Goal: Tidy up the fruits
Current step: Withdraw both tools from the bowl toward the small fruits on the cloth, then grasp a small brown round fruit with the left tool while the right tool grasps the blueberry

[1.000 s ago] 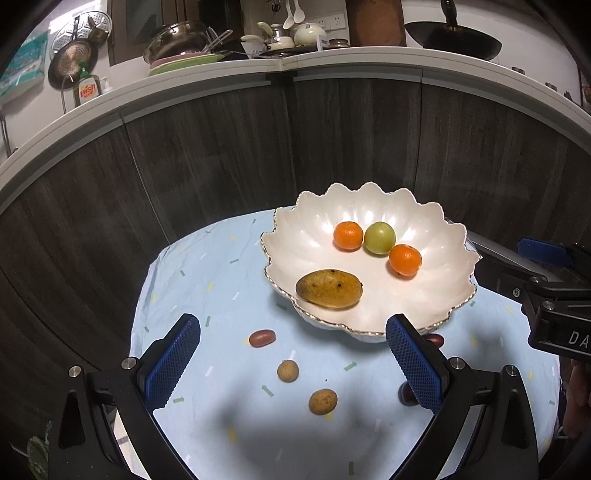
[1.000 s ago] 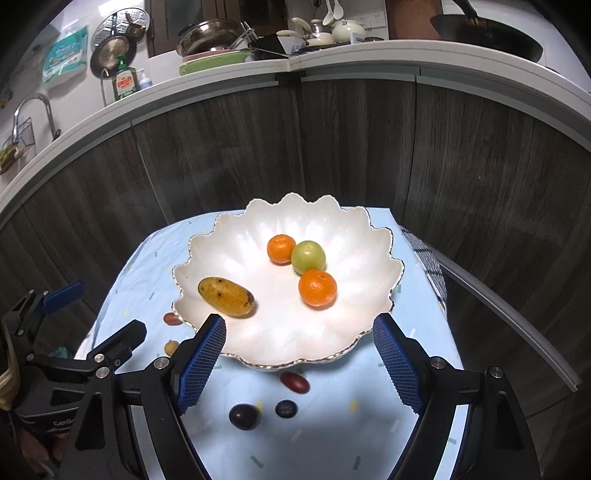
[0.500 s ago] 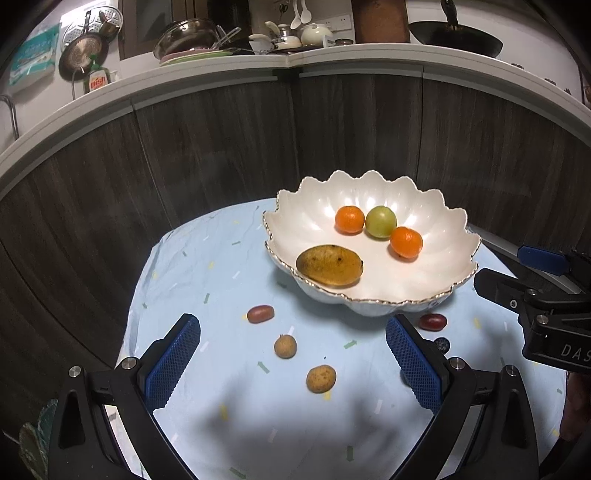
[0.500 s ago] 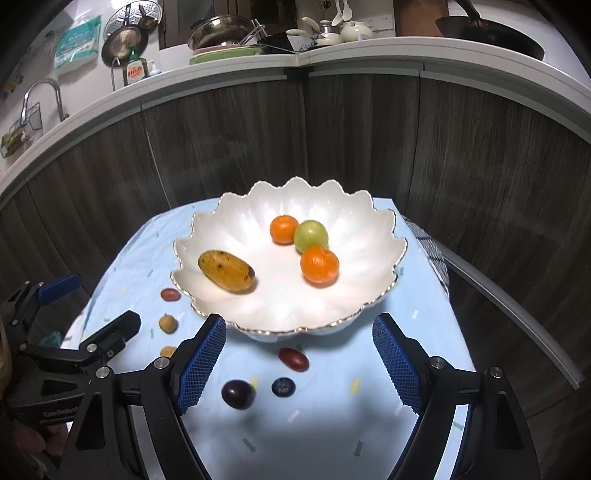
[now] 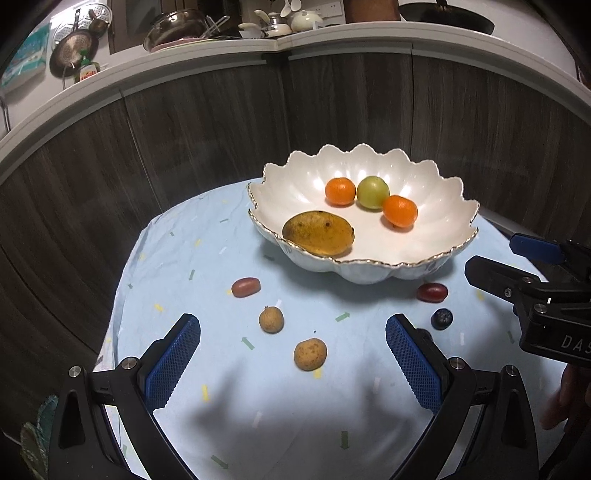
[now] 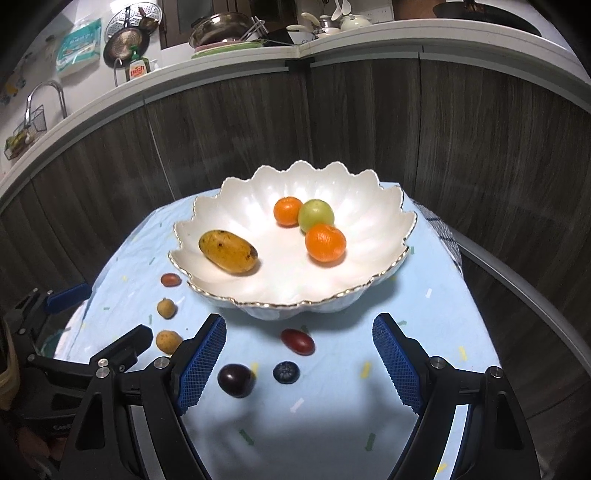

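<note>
A white scalloped bowl holds a mango, two tangerines and a green fruit. On the blue cloth in front lie a red grape tomato, two brown longans, another red one, a blueberry and a dark plum. My left gripper is open and empty above the longans. My right gripper is open and empty above the blueberry.
The small table with the blue cloth stands against a dark wooden cabinet front. A kitchen counter with dishes runs above. The right gripper's body shows at the right of the left wrist view.
Both grippers have pulled back and away from the bowl, so more of the cloth and loose fruit shows. Both stay open and empty.
</note>
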Demonstrator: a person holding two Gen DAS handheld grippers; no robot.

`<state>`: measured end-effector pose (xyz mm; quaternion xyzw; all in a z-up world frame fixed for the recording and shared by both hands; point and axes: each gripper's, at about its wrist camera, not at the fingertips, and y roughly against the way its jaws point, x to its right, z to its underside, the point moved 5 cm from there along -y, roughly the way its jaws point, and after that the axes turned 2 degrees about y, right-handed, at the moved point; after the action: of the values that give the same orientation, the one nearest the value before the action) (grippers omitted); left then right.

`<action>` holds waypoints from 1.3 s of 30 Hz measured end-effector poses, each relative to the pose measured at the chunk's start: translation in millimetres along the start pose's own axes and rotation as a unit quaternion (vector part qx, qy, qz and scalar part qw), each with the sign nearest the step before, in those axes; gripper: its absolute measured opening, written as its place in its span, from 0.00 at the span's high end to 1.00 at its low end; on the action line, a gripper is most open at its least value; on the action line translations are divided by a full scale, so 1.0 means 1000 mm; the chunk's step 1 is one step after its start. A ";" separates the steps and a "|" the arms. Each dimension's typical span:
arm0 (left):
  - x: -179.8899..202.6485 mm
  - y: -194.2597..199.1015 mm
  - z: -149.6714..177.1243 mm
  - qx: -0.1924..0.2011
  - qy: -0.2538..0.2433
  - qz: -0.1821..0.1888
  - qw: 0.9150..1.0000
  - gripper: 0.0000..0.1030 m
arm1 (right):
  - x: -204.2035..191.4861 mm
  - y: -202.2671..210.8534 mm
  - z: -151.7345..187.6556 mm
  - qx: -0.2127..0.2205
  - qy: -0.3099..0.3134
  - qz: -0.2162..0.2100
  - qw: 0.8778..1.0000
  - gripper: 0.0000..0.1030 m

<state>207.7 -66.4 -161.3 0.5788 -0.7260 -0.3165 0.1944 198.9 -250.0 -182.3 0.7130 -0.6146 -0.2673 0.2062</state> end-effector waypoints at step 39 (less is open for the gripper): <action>0.008 -0.053 0.029 -0.065 0.000 0.020 0.998 0.44 | -0.014 -0.055 0.045 -0.089 0.055 -0.022 0.994 0.69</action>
<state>225.0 -73.9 -219.8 0.5501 -0.7157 -0.3590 0.2374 211.3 -225.7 -249.6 0.7190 -0.5602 -0.2857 0.2959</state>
